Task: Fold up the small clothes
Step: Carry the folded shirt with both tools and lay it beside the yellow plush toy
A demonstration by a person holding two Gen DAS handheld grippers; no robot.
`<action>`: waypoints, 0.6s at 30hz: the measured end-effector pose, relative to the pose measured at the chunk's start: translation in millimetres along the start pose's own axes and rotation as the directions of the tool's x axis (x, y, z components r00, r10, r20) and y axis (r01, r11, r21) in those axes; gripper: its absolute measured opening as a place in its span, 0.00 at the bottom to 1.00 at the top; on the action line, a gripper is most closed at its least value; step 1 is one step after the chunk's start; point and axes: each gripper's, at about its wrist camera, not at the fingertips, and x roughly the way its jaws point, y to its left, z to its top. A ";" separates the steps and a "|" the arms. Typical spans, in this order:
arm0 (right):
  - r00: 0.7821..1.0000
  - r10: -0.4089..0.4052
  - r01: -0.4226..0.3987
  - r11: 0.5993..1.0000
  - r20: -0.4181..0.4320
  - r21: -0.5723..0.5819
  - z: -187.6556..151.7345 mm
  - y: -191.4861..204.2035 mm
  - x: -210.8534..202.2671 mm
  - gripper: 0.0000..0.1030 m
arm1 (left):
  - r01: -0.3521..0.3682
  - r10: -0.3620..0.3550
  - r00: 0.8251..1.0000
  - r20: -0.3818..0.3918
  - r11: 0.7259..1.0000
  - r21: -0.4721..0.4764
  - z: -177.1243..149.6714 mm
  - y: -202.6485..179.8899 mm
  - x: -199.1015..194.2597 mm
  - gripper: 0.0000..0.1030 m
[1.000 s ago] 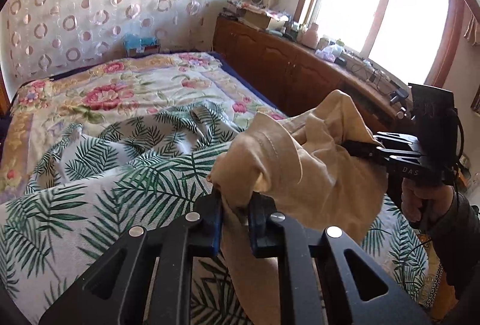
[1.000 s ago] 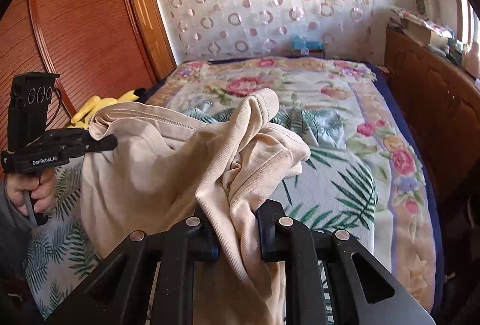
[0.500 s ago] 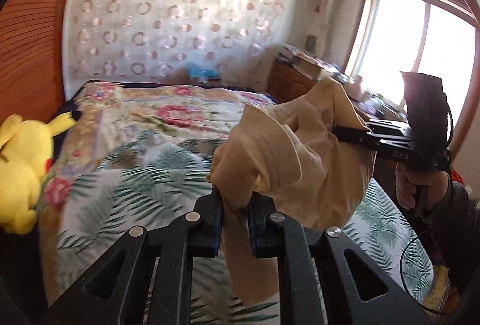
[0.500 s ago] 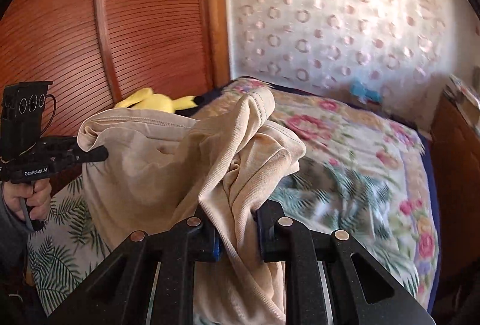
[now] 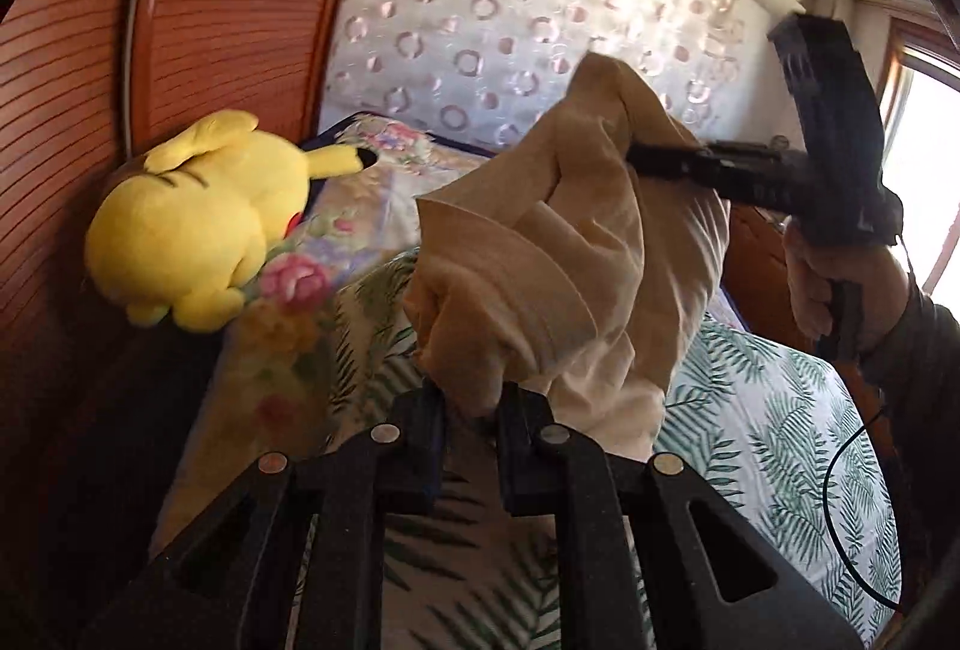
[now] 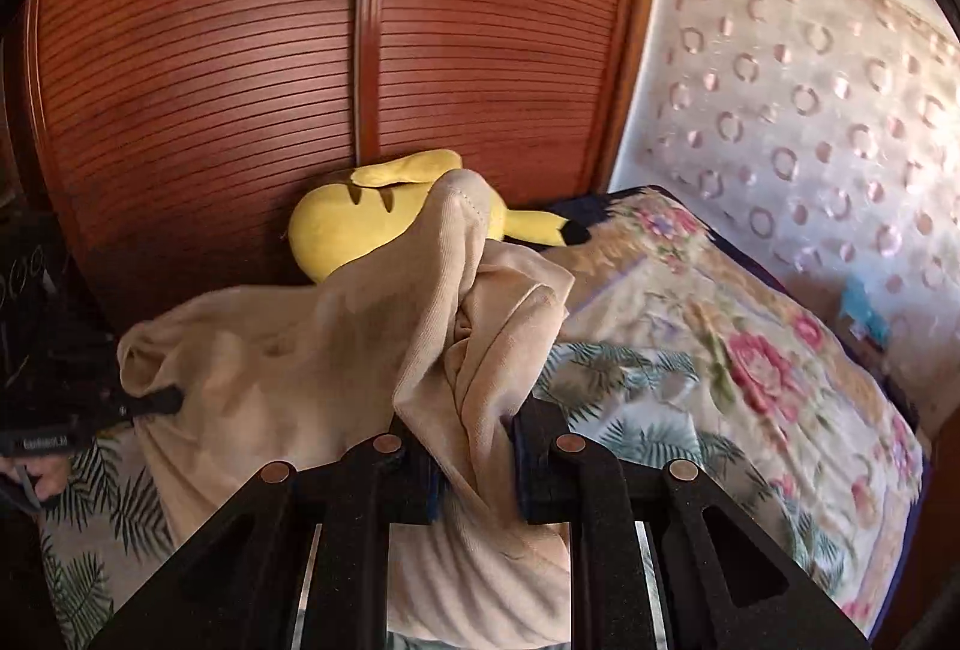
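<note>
Left gripper (image 5: 471,410) nearest the lens, pinching a bunched corner of the beige garment (image 5: 570,254). Right gripper (image 6: 474,446) likewise clamped on another bunch of the same cloth. Garment hangs in the air above the bed (image 5: 780,410), its long axis stretched roughly level between the two grippers, loose folds drooping toward the palm-leaf sheet. Left view alone shows the right hand (image 5: 840,284) on its handle and the window edge. Right view alone shows the left hand (image 6: 42,476) low at frame edge. Beyond: yellow plush toy (image 6: 354,224) against the wooden wardrobe (image 6: 300,50)
</note>
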 end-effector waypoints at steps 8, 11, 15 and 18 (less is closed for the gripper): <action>0.999 0.017 -0.017 1.000 -0.045 0.011 25.5 7.4 65.3 0.21 | -0.080 0.078 0.996 -0.049 0.995 -0.055 -16.5 20.4 6.8 0.15; 0.998 -0.026 0.030 0.997 -0.054 0.071 27.5 1.4 74.9 0.38 | -0.097 0.093 0.994 -0.063 0.994 -0.053 -20.7 23.1 7.7 0.21; 0.999 -0.030 0.035 0.992 -0.045 0.124 16.5 -7.1 77.6 0.39 | -0.108 0.107 0.994 -0.025 0.993 -0.042 -19.0 26.8 -0.1 0.43; 0.998 -0.038 0.045 0.988 -0.050 0.147 12.0 -6.2 86.9 0.39 | -0.106 0.105 0.994 -0.015 0.994 -0.040 -15.0 28.8 -4.5 0.67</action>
